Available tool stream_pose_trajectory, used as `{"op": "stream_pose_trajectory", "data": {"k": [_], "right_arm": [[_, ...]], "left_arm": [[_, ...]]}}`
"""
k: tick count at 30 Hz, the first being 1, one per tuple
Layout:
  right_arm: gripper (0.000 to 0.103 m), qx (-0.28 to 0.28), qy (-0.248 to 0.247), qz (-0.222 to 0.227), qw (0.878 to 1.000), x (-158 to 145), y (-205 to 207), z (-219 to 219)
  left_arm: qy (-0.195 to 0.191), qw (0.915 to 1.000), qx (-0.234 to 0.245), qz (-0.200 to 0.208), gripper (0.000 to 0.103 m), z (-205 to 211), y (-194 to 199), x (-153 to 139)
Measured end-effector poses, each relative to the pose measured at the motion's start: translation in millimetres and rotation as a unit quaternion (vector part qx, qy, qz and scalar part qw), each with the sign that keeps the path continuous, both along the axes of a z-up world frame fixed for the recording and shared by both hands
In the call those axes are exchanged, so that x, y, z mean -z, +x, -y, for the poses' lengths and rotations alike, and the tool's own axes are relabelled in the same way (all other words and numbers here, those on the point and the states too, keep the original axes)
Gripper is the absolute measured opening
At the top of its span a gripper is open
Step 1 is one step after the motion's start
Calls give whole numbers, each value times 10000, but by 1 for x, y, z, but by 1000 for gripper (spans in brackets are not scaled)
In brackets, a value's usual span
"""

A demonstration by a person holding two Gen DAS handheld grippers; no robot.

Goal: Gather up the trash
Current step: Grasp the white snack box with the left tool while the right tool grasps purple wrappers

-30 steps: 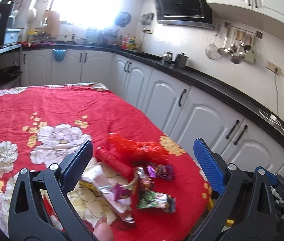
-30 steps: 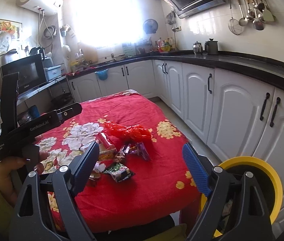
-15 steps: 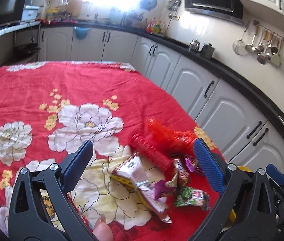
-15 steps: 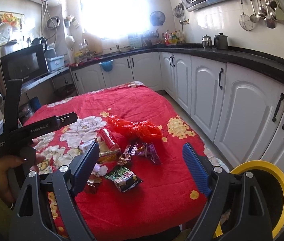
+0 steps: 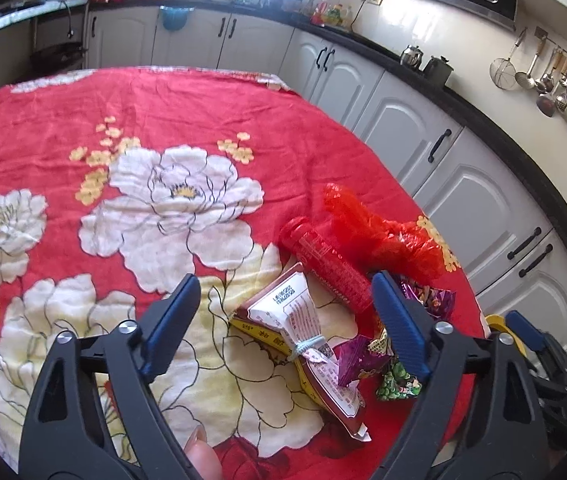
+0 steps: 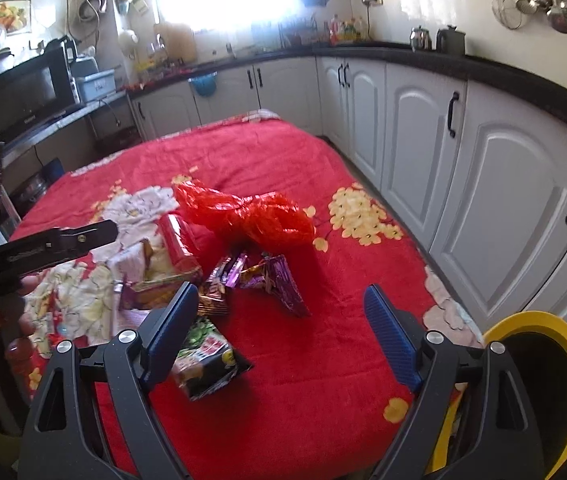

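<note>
Your left tool point(image 5: 283, 320) and right tool point(image 6: 279, 332) gape over crumpled wrappers point(image 5: 303, 320); the red tube point(image 5: 329, 266) lies far-left to near-right

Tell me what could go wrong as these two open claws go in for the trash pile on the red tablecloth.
The wrappers overlap, so the left claw closing on the white packet may drag the purple wrapper along or drop it. The red tube lies on its side and could roll if nudged. The green wrapper sits near the table's edge and might get pushed off, missing the yellow-rimmed bin.
</note>
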State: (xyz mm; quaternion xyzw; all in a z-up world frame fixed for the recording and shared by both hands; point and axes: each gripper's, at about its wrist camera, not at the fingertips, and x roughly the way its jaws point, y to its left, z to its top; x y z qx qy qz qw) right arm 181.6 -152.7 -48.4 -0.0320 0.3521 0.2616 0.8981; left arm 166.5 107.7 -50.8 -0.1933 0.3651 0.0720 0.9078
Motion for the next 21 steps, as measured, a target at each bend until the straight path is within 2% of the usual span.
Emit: {"op": "stream_pose_trajectory", "data": {"k": [3,5,7,15,21], "right_arm": [[71,-51,-18,-214,9998,12,15,-5],[66,-55,-45,-314,9995,18,22,-8],[61,-73,-69,-418,9991,24,29,-11],[28,-141,75,-708,9974,36,39,-12],[17,-165,180,-800,9965,41,38,-9]], "left_arm": [[-145,9999,4,-88,74,-1,2,5],[-208,9997,19,-129,68,-1,3,7],[-278,9994,18,-186,67,-2,5,11],[-518,9975,-34,-473,61,-2,18,24],[-501,9957,-73,-776,59,-1,26,38]]}}
